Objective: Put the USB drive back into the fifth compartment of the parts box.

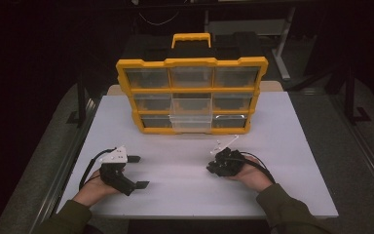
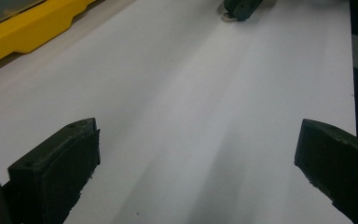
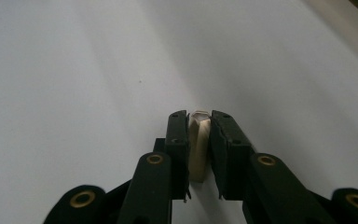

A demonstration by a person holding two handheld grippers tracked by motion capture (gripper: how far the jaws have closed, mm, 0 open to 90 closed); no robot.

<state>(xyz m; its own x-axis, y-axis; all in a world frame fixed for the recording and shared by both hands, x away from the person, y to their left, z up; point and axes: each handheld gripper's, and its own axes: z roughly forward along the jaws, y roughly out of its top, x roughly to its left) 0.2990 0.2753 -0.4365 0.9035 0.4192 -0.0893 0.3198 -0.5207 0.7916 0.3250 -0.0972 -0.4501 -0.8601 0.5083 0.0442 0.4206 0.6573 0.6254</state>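
Right gripper [image 3: 199,122] clamped on one small pale block [image 3: 198,144], low over the white table [image 1: 282,146], bare surface all round. Left gripper [image 1: 135,171] spread wide, holding nothing, near the front edge. Well apart, two grippers. Farther back, one yellow organiser [image 1: 192,95], nine clear drawers in three rows. Dark room beyond

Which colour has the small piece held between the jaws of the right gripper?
Cream or off-white; the piece shows best in the right gripper view.
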